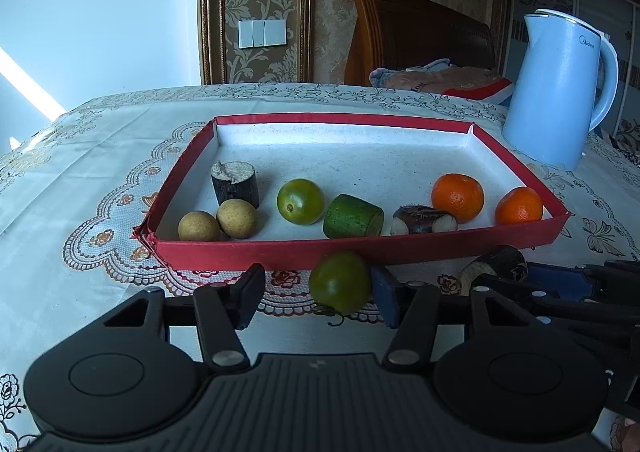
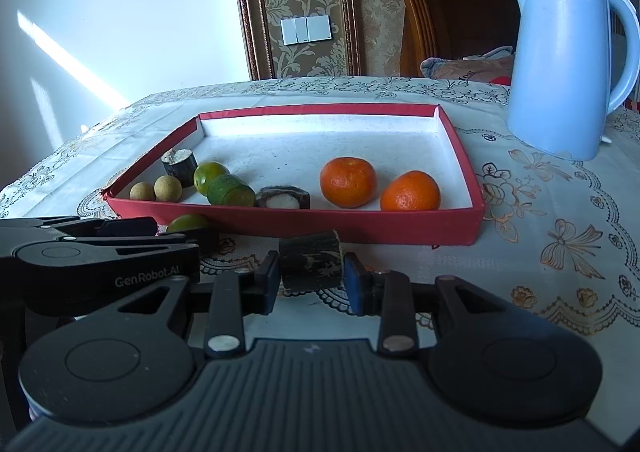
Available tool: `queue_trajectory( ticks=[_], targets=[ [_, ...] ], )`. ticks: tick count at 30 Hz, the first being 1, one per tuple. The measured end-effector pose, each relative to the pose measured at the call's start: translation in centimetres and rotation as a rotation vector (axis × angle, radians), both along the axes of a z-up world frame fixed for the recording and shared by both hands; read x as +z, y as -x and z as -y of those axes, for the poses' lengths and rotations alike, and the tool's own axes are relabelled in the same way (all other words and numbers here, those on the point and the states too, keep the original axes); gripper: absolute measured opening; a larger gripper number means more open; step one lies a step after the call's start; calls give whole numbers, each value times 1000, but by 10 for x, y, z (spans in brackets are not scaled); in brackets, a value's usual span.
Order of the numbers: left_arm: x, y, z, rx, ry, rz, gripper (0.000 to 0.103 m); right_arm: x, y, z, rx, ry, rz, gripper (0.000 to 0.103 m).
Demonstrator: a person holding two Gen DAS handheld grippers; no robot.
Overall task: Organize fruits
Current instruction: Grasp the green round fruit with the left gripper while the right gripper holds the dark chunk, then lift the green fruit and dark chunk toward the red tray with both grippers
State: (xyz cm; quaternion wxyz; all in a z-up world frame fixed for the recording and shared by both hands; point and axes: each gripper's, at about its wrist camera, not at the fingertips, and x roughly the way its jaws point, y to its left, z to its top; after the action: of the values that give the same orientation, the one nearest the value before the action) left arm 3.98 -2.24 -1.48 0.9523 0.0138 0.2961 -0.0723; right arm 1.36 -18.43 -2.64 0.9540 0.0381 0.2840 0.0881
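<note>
Fruit waits outside a red-walled cardboard tray (image 1: 280, 252) on a lace-patterned table (image 1: 100, 180), where two hand-held tools work side by side. The left gripper (image 1: 318, 292) has its fingers wide, a smooth green citrus (image 1: 340, 281) resting against the blue pad at 3 o'clock but clear of the black pad at 9 o'clock. The right gripper (image 2: 312, 280) has its fingers narrow around a dark sugarcane stub (image 2: 311, 261), both pads appearing to touch its bark.

The round, glossy citrus could roll off along the cloth if one pad nudges it before the other closes. The stub, a hard cylinder lying on its side, may twist or slip if squeezed off centre. Both loads must rise over the tray's near wall; a low lift would likely catch the thin card rim, already torn at its 9 o'clock corner. The two tools sit close and could collide.

Inside the tray, along the near wall: two matt tan longans (image 1: 218, 223), another green citrus (image 1: 300, 201), a cut green cane piece (image 1: 353, 217), a dark stub (image 1: 235, 184), a dark white-ended piece (image 1: 422, 219) and two dimpled mandarins (image 1: 458, 197). A smooth blue kettle (image 2: 560, 64) stands at 2 o'clock.
</note>
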Motion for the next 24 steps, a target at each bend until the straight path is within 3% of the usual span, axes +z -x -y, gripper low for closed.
queue_trajectory(
  ticks=[9,24],
  targets=[
    [-3,3,14,20,-50,-23,37,-1,0,1,0,-3,-1,32],
    [-3,7,14,55,-44,-13,32,-3,0,0,4,-1,-9,31]
  ],
)
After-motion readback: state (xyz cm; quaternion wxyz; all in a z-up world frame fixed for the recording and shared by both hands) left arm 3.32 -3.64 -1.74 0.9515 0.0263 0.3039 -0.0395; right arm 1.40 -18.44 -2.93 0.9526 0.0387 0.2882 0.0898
